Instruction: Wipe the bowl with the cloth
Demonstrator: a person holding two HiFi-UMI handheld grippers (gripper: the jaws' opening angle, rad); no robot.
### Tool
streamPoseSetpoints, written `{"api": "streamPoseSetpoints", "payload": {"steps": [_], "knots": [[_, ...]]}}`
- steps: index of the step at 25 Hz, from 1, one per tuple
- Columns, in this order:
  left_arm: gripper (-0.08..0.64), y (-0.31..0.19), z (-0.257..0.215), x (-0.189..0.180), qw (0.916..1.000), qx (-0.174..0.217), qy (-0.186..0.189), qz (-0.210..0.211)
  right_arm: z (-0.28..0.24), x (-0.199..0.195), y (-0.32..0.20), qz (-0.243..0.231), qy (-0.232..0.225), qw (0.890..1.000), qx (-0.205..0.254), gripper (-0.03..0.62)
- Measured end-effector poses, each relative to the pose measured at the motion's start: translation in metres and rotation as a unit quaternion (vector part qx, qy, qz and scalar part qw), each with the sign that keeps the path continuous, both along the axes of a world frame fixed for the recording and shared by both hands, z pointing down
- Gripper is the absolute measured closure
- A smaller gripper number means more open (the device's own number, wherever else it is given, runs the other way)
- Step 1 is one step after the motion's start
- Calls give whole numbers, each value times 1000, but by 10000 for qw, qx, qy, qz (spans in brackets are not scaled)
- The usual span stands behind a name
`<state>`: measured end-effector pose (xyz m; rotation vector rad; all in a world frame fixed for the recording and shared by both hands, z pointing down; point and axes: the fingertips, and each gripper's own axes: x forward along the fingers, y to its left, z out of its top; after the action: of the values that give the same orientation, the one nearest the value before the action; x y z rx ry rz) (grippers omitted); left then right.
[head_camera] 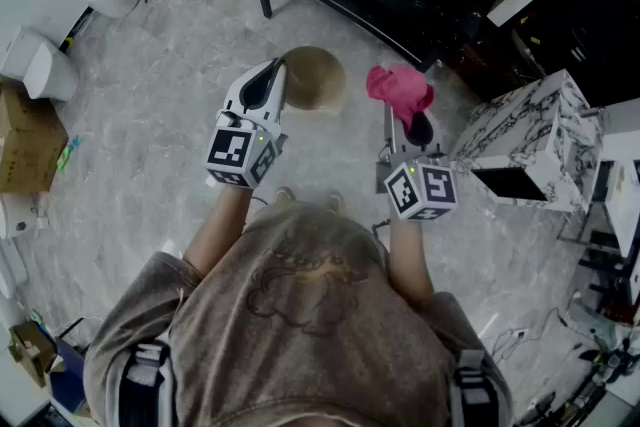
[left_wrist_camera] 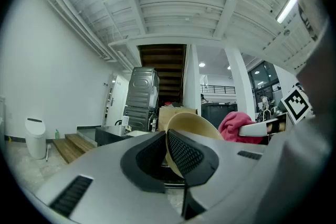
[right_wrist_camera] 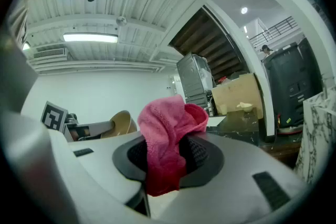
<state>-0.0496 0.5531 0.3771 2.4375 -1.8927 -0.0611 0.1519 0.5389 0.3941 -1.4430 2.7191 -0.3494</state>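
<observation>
the left gripper point(head_camera: 274, 75) clamped the rim of a tan bowl point(head_camera: 318, 79) in mid-air; near it, the right gripper point(head_camera: 408, 123) pinched a bunched pink cloth point(head_camera: 399, 87). wiping well likely meant steadying the bowl and pressing the cloth inside.

The bowl point(head_camera: 313, 78) is tan, the cloth point(head_camera: 400, 90) pink. The floor point(head_camera: 150, 115) is grey and marbled, the cabinet point(head_camera: 525, 130) white with dark veins. The shirt point(head_camera: 300, 305) seems faded brown.
</observation>
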Motion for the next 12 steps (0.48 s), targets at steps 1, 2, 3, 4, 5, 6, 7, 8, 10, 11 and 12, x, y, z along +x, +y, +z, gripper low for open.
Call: {"api": "streamPoseSetpoints", "payload": {"steps": [1, 2, 3, 4, 5, 6, 7, 8, 10, 11, 12], "knots": [[534, -1, 0, 1, 10000, 1, 2, 1, 0, 0, -1, -4, 0, 10000, 0, 486], [534, -1, 0, 2, 10000, 5, 6, 0, 1, 1, -1, -10, 0, 10000, 0, 486], [534, -2, 0, 3, 10000, 11, 11, -2, 1, 2, -2, -16, -1, 10000, 0, 486], [534, -2, 0, 4, 10000, 17, 14, -5, 2, 2, -2, -22, -3, 10000, 0, 486], [534, -3, 0, 5, 10000, 21, 13, -7, 2, 3, -3, -27, -9, 10000, -2, 486], [534, -5, 0, 7, 10000, 26, 6, -8, 3, 4, -5, -31, -15, 10000, -7, 486], [534, -7, 0, 8, 10000, 32, -12, -10, 3, 6, -6, -37, -19, 10000, -14, 486], [534, -8, 0, 9, 10000, 38, -42, -14, 3, 7, -8, -48, -22, 10000, -21, 486], [534, -11, 1, 12, 9999, 41, -91, -22, 4, 9, -10, -103, -35, 9999, -35, 486], [534, -11, 1, 14, 9999, 40, -95, -27, 4, 10, -10, -140, -48, 9999, -43, 486], [534, -11, 0, 16, 10000, 37, -83, -35, 4, 12, -11, -172, -65, 9998, -49, 485]]}}
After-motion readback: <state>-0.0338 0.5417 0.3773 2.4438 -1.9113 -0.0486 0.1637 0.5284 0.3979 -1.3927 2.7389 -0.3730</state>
